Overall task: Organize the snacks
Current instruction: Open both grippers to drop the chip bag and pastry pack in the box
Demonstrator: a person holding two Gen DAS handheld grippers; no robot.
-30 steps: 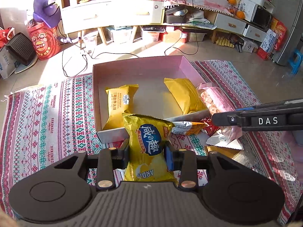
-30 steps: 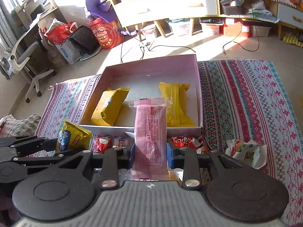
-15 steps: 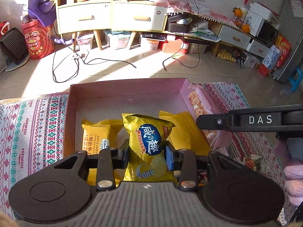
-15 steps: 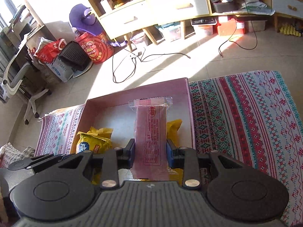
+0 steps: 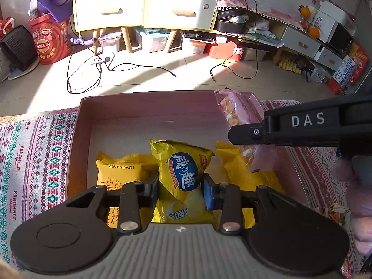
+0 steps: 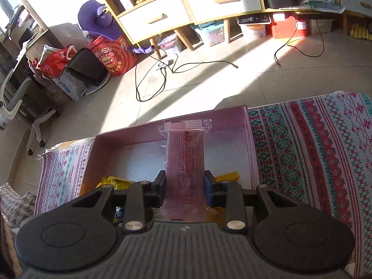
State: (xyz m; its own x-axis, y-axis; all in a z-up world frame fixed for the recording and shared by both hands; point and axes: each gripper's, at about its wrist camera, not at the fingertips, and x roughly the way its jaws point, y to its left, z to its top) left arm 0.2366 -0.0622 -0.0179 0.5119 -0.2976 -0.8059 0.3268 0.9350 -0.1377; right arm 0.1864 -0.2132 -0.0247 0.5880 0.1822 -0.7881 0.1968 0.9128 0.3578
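Yellow chip bag (image 5: 181, 181), blue label: pinched at mid-body between the jaws of the left gripper (image 5: 180, 189), held over the near half of the pink box (image 5: 148, 107). It hangs above the box floor, between two flat yellow packets — one to its left with a printed batch code (image 5: 121, 172), one to its right (image 5: 239, 169). Whether its lower end touches them, cannot tell.

Pink wafer packet (image 6: 184, 167): long, clear crimped end pointing forward, clamped across its width by the right gripper (image 6: 184, 187). From the left wrist view the same packet (image 5: 234, 121) slants down over the box's right side, above the right-hand yellow packet, with the right gripper (image 5: 255, 132) coming in from the right.

Box sits on a patterned woven cloth (image 6: 313, 144) laid on a tiled floor. Far half of the box floor is bare. A crumpled wrapper (image 5: 334, 211) lies on the cloth outside the box's right wall.

Step in hand, as I read it: both snacks are over the box, at the placing stage. Next move calls for lowering each until it rests, then opening the jaws — chip bag into the gap between the yellow packets or just beyond them, pink packet along the right wall. Grippers are close together; releasing one at a time would avoid a knock.
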